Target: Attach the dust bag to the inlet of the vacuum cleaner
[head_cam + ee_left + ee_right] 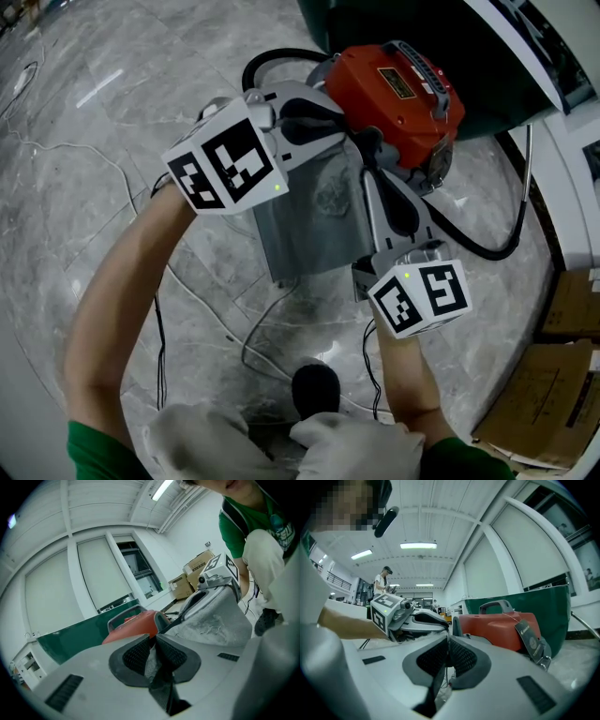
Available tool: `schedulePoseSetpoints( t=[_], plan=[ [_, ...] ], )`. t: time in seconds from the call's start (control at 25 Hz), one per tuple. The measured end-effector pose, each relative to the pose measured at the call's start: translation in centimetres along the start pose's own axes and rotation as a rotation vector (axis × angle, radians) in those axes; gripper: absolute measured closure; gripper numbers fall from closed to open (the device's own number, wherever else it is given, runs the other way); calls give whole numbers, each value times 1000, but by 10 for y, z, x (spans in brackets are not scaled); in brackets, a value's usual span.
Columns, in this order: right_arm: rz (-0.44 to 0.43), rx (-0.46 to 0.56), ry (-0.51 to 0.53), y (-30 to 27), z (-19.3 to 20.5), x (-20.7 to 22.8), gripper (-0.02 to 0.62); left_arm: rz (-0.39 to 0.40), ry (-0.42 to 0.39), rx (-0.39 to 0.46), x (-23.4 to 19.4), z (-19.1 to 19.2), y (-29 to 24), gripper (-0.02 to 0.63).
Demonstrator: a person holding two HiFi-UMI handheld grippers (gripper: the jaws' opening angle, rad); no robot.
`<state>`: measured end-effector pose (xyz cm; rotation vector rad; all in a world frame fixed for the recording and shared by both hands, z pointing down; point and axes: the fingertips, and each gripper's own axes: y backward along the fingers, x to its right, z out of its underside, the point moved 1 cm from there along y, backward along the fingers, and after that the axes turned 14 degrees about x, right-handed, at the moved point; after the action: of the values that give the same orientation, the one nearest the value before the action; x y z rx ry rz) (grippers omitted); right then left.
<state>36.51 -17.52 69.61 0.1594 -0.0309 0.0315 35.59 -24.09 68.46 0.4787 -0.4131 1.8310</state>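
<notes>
The red vacuum cleaner [394, 89] stands on the marble floor, its handle on top. A grey dust bag [314, 220] hangs against its near side, held up by both grippers. My left gripper [342, 131] reaches in from the left and is shut on the bag's upper edge. My right gripper [370, 155] comes up from below, shut on the same edge close beside it. In the left gripper view grey fabric [151, 663] sits pinched between the pads, with the vacuum cleaner [136, 623] just beyond. The inlet is hidden behind the jaws and bag.
A black hose [487, 248] loops round the vacuum cleaner's right side. A dark green bin [450, 37] stands behind it. Cardboard boxes [553, 384] lie at the right, thin cables [56, 150] run over the floor at left, and my shoe [314, 389] is below the bag.
</notes>
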Motion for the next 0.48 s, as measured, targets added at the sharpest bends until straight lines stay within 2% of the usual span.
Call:
schedulePoseSetpoints(
  t=[0.28, 0.48],
  plan=[
    [-59, -24, -75, -2, 2, 7, 575, -60, 40, 43, 0, 4, -1, 565],
    [-58, -35, -10, 2, 3, 5, 575, -137, 23, 60, 2, 2, 1, 565]
  ],
)
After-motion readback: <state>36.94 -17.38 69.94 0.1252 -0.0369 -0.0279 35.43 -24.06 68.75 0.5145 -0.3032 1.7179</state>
